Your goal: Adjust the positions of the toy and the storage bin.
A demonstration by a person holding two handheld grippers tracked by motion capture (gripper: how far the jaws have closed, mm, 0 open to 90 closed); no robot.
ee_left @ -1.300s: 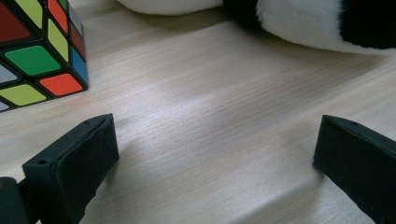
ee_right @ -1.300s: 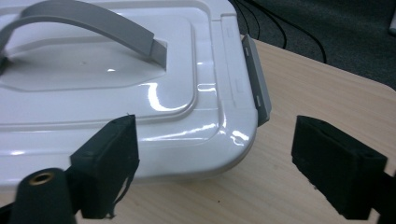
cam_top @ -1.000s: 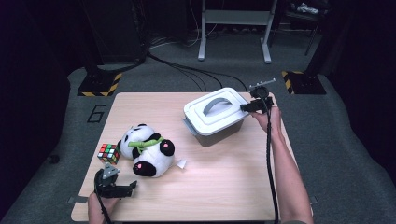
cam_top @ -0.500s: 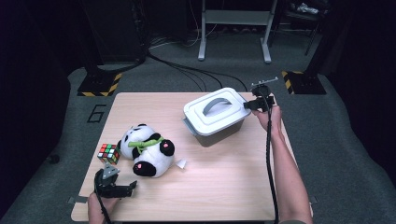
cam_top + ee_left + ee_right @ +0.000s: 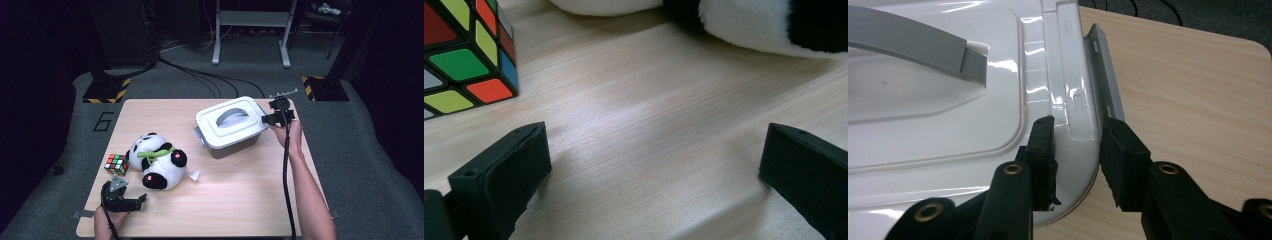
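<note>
High view: the box [image 5: 235, 131] stands on the far right part of the table [image 5: 240, 200], lid [image 5: 231, 119] on. The right gripper [image 5: 266, 119] is at the lid's right edge; its fingers have just been closing, with the lid rim between them. The left gripper [image 5: 131, 202] rests at the near left corner, unmoved since a second ago, near the cube [image 5: 116, 164] and the panda [image 5: 156, 161].

Left gripper view: fingers [image 5: 504, 175] stand wide apart over bare table, nothing between them.

Right gripper view: fingers [image 5: 1042, 150] are clamped on the lid's corner rim, beside the grey latch [image 5: 1103, 70] (which looks swung outward). The grip appears set, so lifting the lid is likely next.
</note>
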